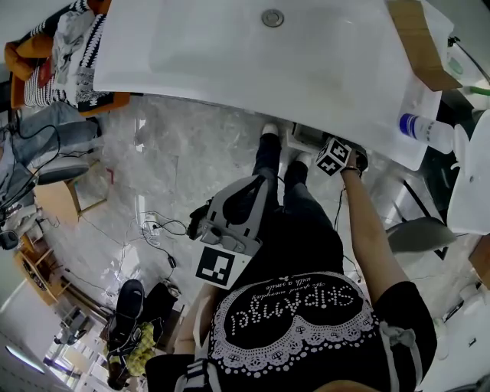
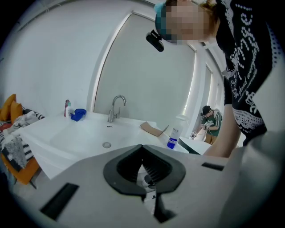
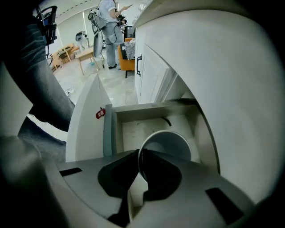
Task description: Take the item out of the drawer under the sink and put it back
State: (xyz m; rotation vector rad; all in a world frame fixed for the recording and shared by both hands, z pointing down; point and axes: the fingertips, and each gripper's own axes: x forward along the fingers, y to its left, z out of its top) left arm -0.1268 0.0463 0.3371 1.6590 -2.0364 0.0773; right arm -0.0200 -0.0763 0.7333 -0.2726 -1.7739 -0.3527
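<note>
**Right claw on a cup in the open drawer beneath the washbasin**

The white rectangular washbasin (image 1: 230,53), with a round metal drain (image 1: 272,17) and a curved chrome tap (image 2: 116,107), serves as the reference landmark. Directly below its front edge, the white drawer (image 3: 133,129) stands pulled out, and a small red tag (image 3: 100,113) shows on the panel beside its opening.

Inside the drawer, under the basin, is the white round cup (image 3: 167,144), mouth turned toward the right gripper view. The right claw (image 3: 139,153) points steeply down below the basin's front edge. Its jaws are narrowed onto the cup's near rim, with one pad inside the wall and one outside, so the claw holds the cup. Whether the cup's base rests on the drawer floor cannot be told.

The left claw (image 2: 141,147) is out in front of the basin and lower than its rim, aimed back toward it. Its black pads meet at the tips and grip nothing.

On the white surface to the right of the basin stand a clear plastic bottle with a blue label (image 1: 425,130) and a flat piece of brown cardboard (image 1: 417,34). A blue object (image 2: 79,114) lies left of the tap, at the basin's back edge.
</note>
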